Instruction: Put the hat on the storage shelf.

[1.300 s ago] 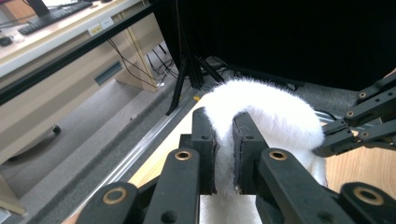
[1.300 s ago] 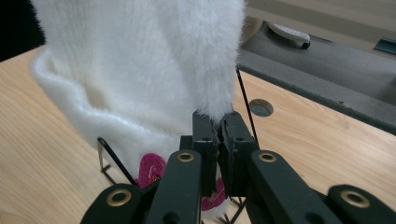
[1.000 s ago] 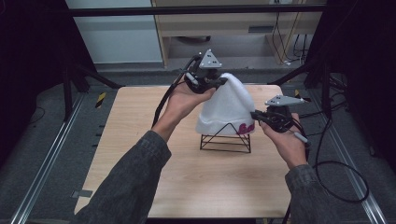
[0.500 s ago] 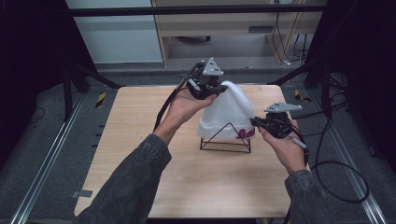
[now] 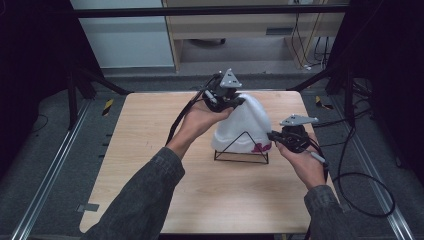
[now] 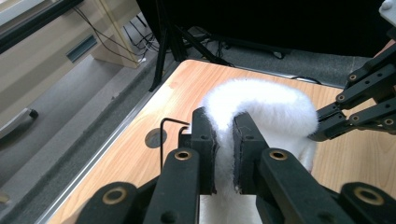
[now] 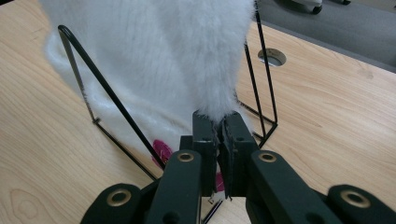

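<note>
A white fluffy cloth (image 5: 247, 125) with a pink mark (image 5: 260, 147) drapes over a black wire stand (image 5: 241, 159) at the middle of the wooden table (image 5: 150, 150). My left gripper (image 5: 239, 101) is shut on the cloth's top fold; in the left gripper view its jaws (image 6: 224, 135) pinch the white fur (image 6: 271, 102). My right gripper (image 5: 272, 136) is shut on the cloth's lower right edge. The right gripper view has those jaws (image 7: 220, 123) clamped on the fur's hanging corner (image 7: 163, 56), in front of the stand's wire (image 7: 93, 88). The right gripper (image 6: 327, 123) also appears at the right of the left gripper view.
A round hole (image 7: 272, 57) sits in the tabletop behind the stand, near the far edge. Cables (image 5: 350, 165) trail off the table's right side. A dark frame and metal rails (image 5: 50, 165) border the table.
Both hands have come down a little, bringing the cloth lower over the wire stand. The grips on the cloth are unchanged.
</note>
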